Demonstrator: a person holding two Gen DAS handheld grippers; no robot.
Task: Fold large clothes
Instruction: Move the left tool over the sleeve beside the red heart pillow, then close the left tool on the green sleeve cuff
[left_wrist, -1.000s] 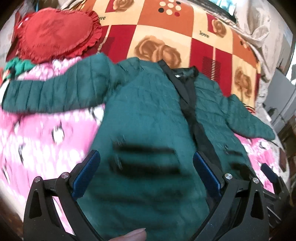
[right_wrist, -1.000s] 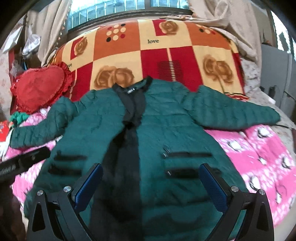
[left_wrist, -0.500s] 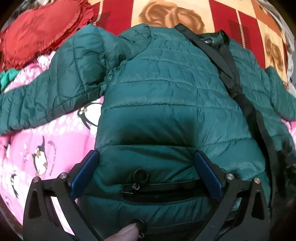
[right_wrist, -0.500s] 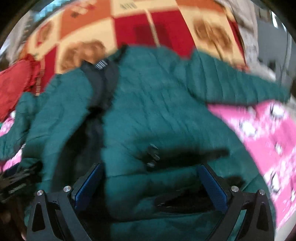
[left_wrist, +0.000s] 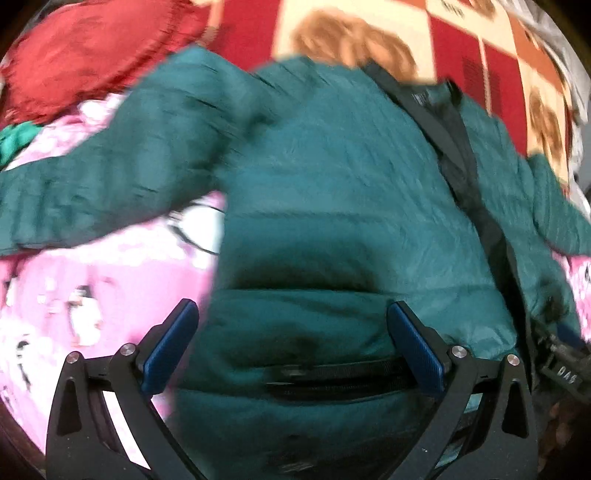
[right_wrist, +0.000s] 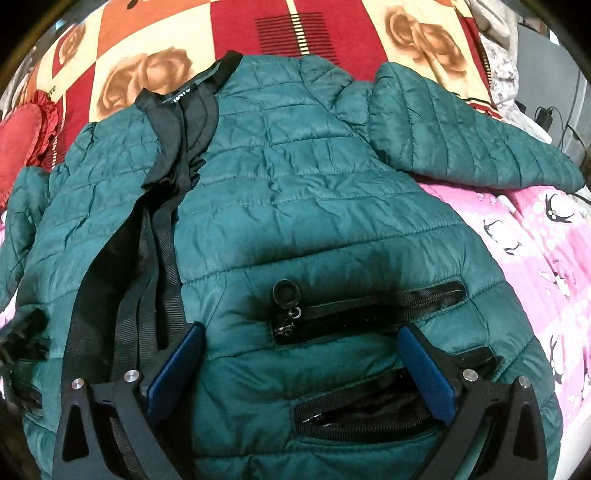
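Note:
A dark green quilted jacket (right_wrist: 314, 206) lies front up on the bed, black zipper strip down its middle, both sleeves spread out. It fills the left wrist view (left_wrist: 332, 221) too, blurred. My left gripper (left_wrist: 291, 343) is open, low over the jacket's left lower front, its blue pads (left_wrist: 173, 339) either side of a black pocket zipper (left_wrist: 332, 376). My right gripper (right_wrist: 301, 365) is open over the right lower front, its pads (right_wrist: 424, 373) astride two zip pockets (right_wrist: 369, 306). Neither holds cloth.
The bed has a pink penguin-print sheet (right_wrist: 535, 236) under the jacket and a red and cream rose blanket (right_wrist: 280, 33) behind it. A red heart cushion (left_wrist: 92, 62) lies at the back left. A cable and furniture (right_wrist: 554, 118) stand at the right.
Both grippers have dropped down close to the jacket's lower front, and the jacket now fills each view. Both stayed open.

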